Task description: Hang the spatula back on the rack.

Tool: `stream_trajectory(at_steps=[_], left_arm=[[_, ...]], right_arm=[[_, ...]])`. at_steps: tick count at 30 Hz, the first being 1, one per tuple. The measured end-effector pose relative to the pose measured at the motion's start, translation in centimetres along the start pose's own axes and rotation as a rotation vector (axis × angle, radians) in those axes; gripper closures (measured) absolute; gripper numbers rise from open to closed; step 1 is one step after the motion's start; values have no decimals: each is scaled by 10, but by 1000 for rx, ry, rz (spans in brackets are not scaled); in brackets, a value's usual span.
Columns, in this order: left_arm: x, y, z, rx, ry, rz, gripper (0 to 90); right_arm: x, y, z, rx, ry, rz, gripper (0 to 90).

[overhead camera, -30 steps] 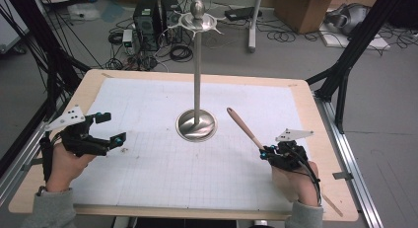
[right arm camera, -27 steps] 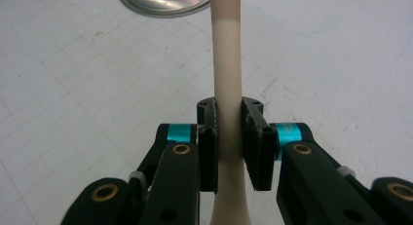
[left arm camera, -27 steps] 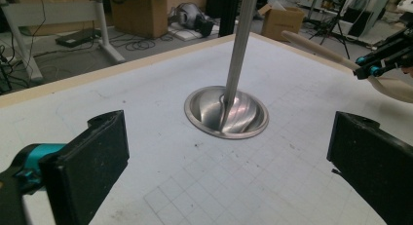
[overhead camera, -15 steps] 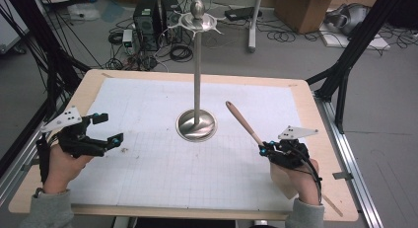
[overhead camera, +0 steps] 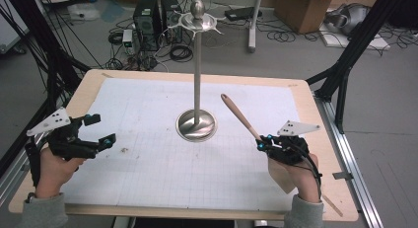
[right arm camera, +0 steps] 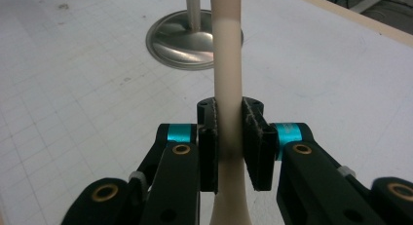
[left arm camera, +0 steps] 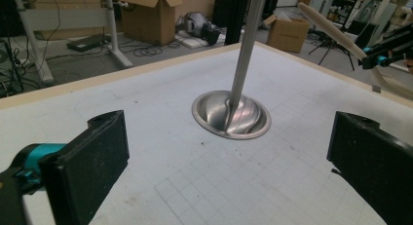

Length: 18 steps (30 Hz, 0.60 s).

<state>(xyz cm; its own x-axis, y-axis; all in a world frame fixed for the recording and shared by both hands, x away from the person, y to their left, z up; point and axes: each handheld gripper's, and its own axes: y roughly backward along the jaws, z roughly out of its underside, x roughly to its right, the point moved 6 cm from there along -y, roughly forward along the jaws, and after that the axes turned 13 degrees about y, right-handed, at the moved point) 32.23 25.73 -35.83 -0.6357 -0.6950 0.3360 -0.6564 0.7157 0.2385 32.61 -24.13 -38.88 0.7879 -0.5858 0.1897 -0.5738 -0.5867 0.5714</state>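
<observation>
Left claw point(overhead camera: 101, 132): held in the person's left hand point(overhead camera: 54, 161) near the left edge of the desk point(overhead camera: 148, 77), above the white grid sheet point(overhead camera: 148, 178). Its jaws stand wide apart with nothing between them; in the left gripper view point(left arm camera: 226, 171) the bare sheet lies between the two black pads.

Metal stand point(overhead camera: 196, 124): near the middle of the sheet, a round shiny base with a tall upright pole and a knob on top. It is well apart from both claws. In the left gripper view point(left arm camera: 231, 113) the base lies ahead of the open jaws.

Wooden spoon point(overhead camera: 240, 117): right of the stand, lifted off the desk, its handle slanting up and toward the pole without touching it. The broad end reaches below the hand.

Right claw point(overhead camera: 260, 143): held in the person's right hand point(overhead camera: 296, 171) near the right edge of the desk. The jaws are clamped on the spoon's handle; in the right gripper view point(right arm camera: 229, 152) both pads press on the pale handle point(right arm camera: 228, 64).
</observation>
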Motion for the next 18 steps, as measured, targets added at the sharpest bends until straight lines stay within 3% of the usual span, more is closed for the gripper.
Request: stream_trajectory(at_steps=[11,18], left_arm=[[-4,5,4,-5,8,-22,21],[-4,10,5,-1,12,-17,21]], right_arm=[[12,13,-21,14,28,14,786],[19,24,-34,44,34,-18,786]])
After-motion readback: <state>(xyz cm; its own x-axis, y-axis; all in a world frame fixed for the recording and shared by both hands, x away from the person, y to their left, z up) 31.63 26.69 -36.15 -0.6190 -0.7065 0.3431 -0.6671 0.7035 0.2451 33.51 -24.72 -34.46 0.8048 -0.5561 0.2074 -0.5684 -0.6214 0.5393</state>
